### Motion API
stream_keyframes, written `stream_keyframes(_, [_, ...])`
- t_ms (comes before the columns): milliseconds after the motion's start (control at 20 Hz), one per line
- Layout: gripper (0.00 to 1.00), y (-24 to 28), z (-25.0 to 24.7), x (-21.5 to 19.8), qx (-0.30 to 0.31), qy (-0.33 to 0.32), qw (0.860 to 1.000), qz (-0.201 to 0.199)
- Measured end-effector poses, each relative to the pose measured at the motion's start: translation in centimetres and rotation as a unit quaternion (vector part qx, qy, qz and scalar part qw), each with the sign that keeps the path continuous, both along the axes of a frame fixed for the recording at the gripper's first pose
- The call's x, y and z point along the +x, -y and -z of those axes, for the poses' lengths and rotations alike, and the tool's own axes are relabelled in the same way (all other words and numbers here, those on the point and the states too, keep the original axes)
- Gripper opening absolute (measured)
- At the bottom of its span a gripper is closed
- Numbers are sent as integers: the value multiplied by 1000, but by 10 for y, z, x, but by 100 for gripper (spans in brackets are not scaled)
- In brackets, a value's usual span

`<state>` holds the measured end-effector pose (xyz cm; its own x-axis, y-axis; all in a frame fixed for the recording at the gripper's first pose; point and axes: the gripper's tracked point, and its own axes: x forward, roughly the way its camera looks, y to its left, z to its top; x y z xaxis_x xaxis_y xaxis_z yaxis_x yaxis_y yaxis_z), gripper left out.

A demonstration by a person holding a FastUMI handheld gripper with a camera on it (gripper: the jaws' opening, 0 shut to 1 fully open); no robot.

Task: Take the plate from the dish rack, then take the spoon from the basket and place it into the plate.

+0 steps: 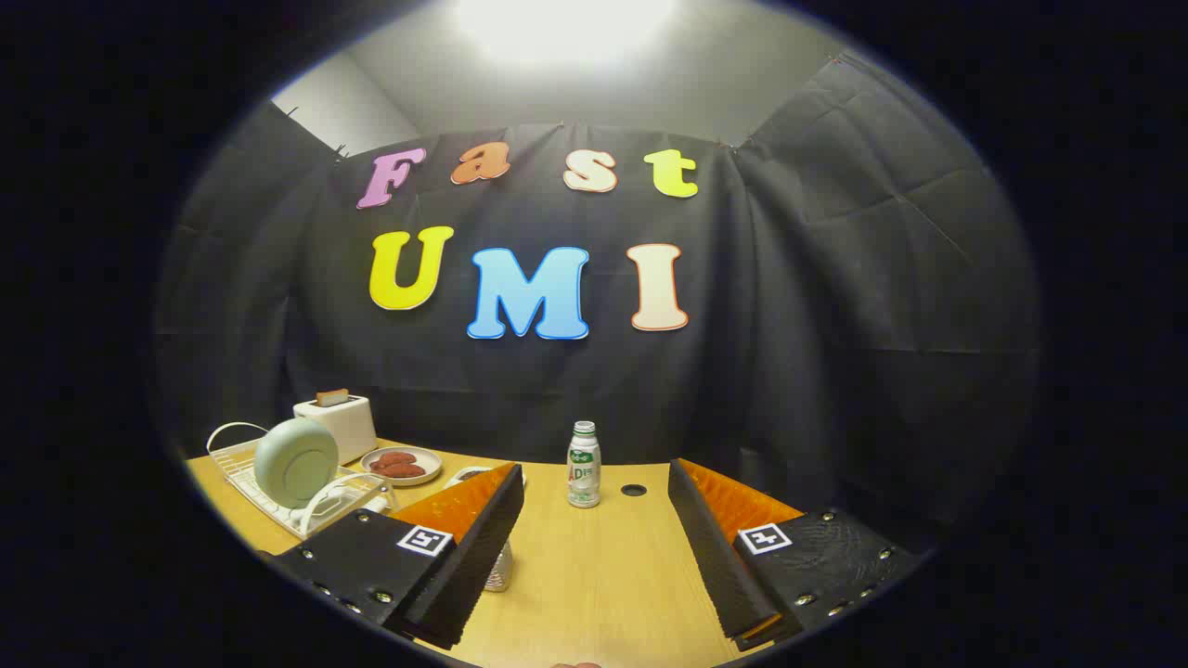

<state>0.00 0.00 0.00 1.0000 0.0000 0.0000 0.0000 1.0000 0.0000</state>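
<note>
Wooden tabletop (594, 575) runs out under the gripper (594, 557), whose fingers stand wide apart with nothing between them. A metal mesh container (499, 571) peeks out beside the left finger. At 12 o'clock ahead stands a small white bottle (583, 464), a dark hole (634, 489) in the table just beside it. At 10 o'clock the pale green plate (295, 461) stands on edge in the white wire dish rack (243, 468). Beyond it lie a small dish of reddish food (401, 463) and a white toaster (336, 422).

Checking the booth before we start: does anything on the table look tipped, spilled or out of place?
Nothing stands out. The plate stands on edge in the dish rack, the bottle is upright, and the tongs are open over bare table.
</note>
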Motion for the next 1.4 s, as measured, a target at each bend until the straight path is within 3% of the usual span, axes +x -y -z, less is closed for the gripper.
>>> stream_keyframes(300, [96, -119, -38, -12, -21, -32, 999, 33])
stream_keyframes(450, [96, -184, -32, -6, -22, -68, 996, 46])
stream_keyframes(600, [97, -252, -27, 7, 1, -93, 995, 21])
stream_keyframes(800, [97, -317, -31, 27, 15, -87, 995, -43])
stream_keyframes(1000, [97, -351, -13, 50, 20, -106, 990, -86])
stream_keyframes(1400, [97, -376, 65, 93, 88, -243, 962, -92])
